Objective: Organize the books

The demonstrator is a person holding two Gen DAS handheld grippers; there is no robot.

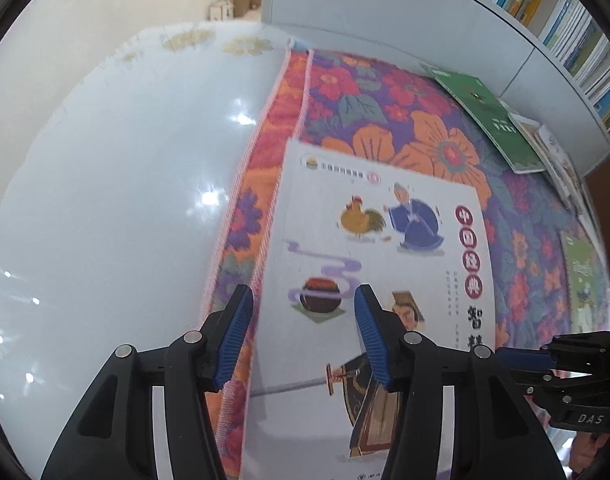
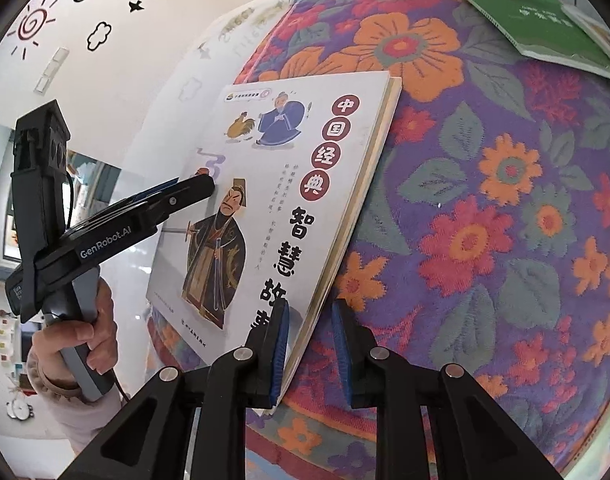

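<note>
A: White illustrated picture book (image 2: 273, 200) — where is it?
B: Tilted up off the flowered purple-and-orange cloth (image 2: 485, 220), its lower corner pinched in the right gripper's (image 2: 309, 344) jaws.
A: Left gripper (image 1: 303, 332)?
B: Jaws apart, straddling the book's left edge without pressing.

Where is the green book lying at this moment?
The green book lies flat at the far right of the floral cloth, just below the bookshelf, beyond the white picture book. In the right wrist view it is at top right.
</note>
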